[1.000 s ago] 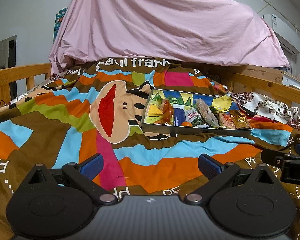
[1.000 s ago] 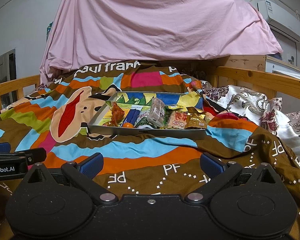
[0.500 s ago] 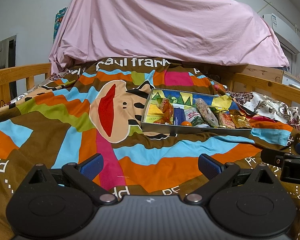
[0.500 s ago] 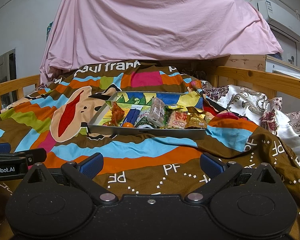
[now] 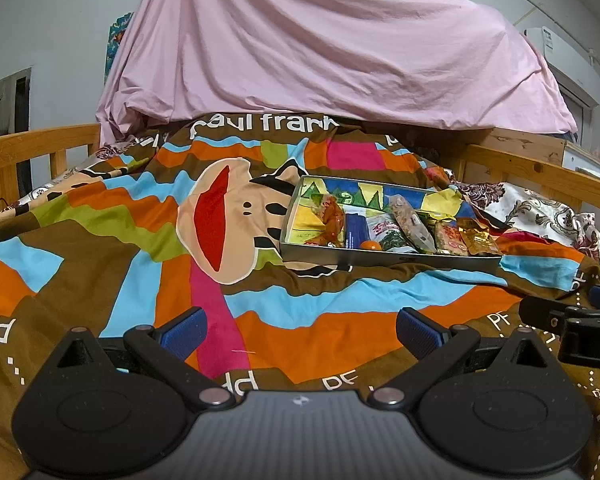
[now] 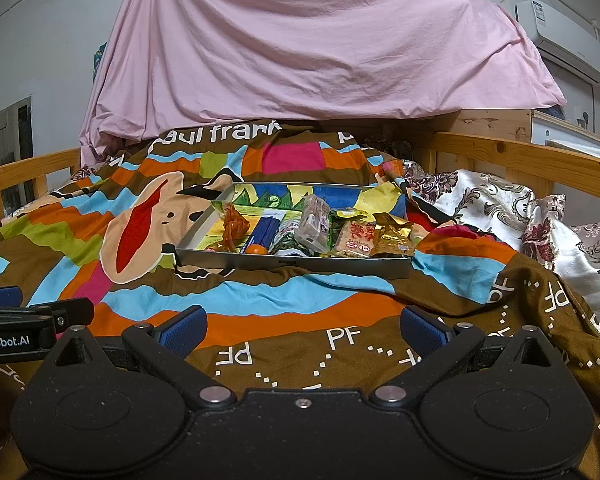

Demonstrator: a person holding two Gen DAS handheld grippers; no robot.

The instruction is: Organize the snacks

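A shallow grey metal tray (image 5: 380, 257) (image 6: 292, 265) lies on a colourful blanket, well ahead of both grippers. Several snack packets fill it: an orange-brown packet (image 6: 234, 226), a dark blue packet (image 6: 269, 229), a clear pink-speckled packet (image 6: 314, 224), a red-and-white packet (image 6: 356, 240), a gold packet (image 6: 394, 235) and a small orange ball (image 6: 257, 249). My left gripper (image 5: 300, 332) is low over the blanket, open and holding nothing. My right gripper (image 6: 302, 330) is beside it, also open with nothing between its fingers.
The striped cartoon blanket (image 5: 140, 240) covers a bed with wooden rails (image 6: 520, 160) on both sides. A pink sheet (image 6: 300, 52) drapes over something tall at the back. A white patterned cloth (image 6: 540, 220) lies bunched at the right.
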